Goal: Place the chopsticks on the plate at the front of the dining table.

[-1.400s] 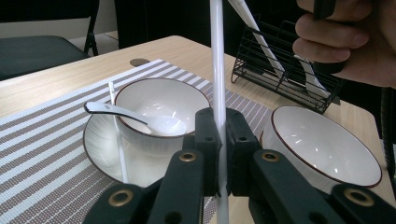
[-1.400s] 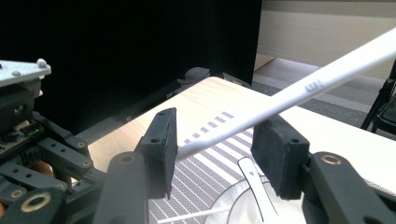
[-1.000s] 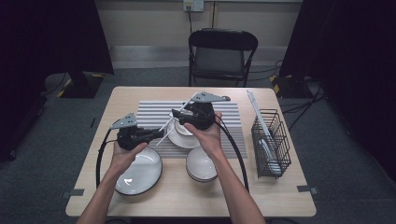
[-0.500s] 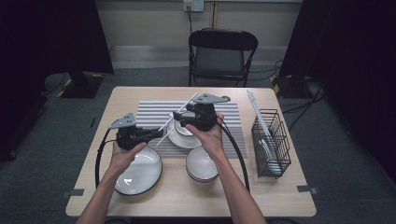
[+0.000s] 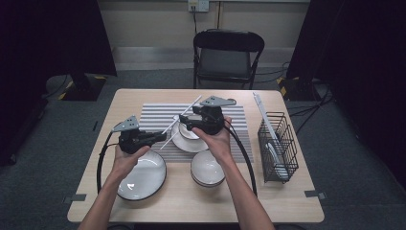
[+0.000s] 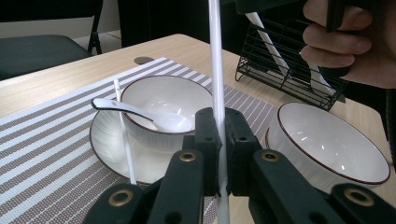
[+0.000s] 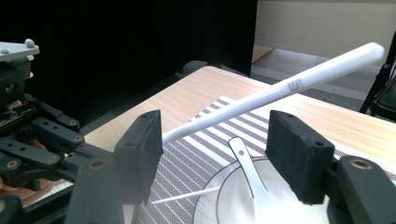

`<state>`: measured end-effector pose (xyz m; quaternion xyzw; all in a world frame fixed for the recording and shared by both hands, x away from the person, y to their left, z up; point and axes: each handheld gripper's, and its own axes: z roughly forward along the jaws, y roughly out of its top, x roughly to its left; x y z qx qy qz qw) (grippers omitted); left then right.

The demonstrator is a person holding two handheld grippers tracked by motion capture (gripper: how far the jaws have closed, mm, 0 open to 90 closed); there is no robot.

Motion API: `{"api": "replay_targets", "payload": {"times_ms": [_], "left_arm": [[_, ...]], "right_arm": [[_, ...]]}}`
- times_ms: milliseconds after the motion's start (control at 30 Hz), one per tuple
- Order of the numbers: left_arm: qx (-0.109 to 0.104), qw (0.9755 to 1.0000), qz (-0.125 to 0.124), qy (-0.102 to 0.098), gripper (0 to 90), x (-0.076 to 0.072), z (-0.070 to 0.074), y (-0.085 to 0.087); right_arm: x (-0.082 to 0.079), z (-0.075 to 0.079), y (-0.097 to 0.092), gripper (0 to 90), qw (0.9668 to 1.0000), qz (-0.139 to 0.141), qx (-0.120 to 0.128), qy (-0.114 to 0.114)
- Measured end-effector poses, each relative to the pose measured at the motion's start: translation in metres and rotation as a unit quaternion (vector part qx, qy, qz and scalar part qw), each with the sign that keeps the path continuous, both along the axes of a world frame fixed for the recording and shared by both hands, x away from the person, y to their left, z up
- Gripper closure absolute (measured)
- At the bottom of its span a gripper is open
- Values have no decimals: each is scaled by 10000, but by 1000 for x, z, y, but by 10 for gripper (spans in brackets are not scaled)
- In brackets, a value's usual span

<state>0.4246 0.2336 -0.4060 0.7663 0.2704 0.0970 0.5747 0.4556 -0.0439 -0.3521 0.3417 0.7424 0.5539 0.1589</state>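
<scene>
Left gripper [image 5: 155, 137]: the person's left hand [image 5: 125, 160] is holding it over the near-left part of the light wooden table [image 5: 287, 201], just above the wide white plate with a dark rim [image 5: 142, 176]; it is pointing toward the middle of the table.
Left jaws: they are pressing together on a long white plastic chopstick [image 6: 216, 70], pinching it near its lower end.
Held chopstick: in the high view it is slanting up and away from the left gripper, across the grey-and-white striped placemat [image 5: 153, 115], and it is passing in front of the right gripper [image 5: 184, 122].
Right gripper: the right hand [image 5: 215, 141] is holding it above the small white bowl on a white saucer [image 5: 187, 142], facing the left gripper.
Right jaws: they have just been opening and are standing wide apart; the chopstick is crossing the gap between them without either pad pressing on it.
Second chopstick [image 6: 124, 135]: this thin white stick is leaning on the saucer's left edge, apart from both grippers.
White ceramic spoon [image 6: 140, 113]: it is lying in the small bowl, handle pointing out over the rim.
Deep white bowl with a dark rim [image 5: 207, 168]: it is sitting on the table near the right forearm, just beside the saucer.
Black wire basket [image 5: 280, 148]: it is standing at the table's right side, well apart from the grippers, with pale utensils in it.
</scene>
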Motion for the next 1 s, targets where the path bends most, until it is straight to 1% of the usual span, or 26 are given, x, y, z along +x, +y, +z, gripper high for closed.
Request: {"api": "replay_targets", "payload": {"times_ms": [33, 167, 233, 300, 400, 567, 700, 800, 833, 867, 933, 1000], "left_arm": [[62, 10000, -23, 0, 859, 0, 0, 0], [85, 9999, -57, 21, 859, 0, -3, -3], [72, 10000, -44, 37, 858, 0, -4, -3], [55, 10000, -17, 33, 859, 1, -4, -2], [-29, 10000, -6, 58, 859, 1, -4, 0], [34, 10000, 27, 33, 858, 1, -4, 3], [51, 10000, 42, 22, 859, 2, -4, 4], [75, 9999, 77, 8, 858, 2, -4, 4], [35, 10000, 64, 28, 859, 2, -4, 4], [44, 10000, 64, 13, 858, 2, -4, 5], [47, 9999, 90, 14, 859, 2, -4, 6], [26, 9999, 102, 32, 858, 2, -4, 7]], "right_arm": [[0, 0, 0, 359, 10000, -11, -4, -6], [1, 2, -1, 359, 10000, -59, 47, -22], [1, 1, -2, 359, 10000, -87, -5, -5], [2, -1, -4, 359, 9999, -108, 1, 16], [2, -2, -6, 358, 9999, -130, -17, 33], [0, -4, -12, 356, 9998, -153, -74, 36], [-1, -6, -19, 354, 9996, -240, -122, 35], [-2, -10, -24, 348, 9994, -245, -235, 77], [-3, -11, -25, 342, 9992, -243, -304, 80], [-4, -13, -26, 342, 9991, -262, -322, 73], [-5, -16, -29, 342, 9992, -273, -265, 98], [-5, -19, -31, 340, 9987, -305, -399, 126]]}}
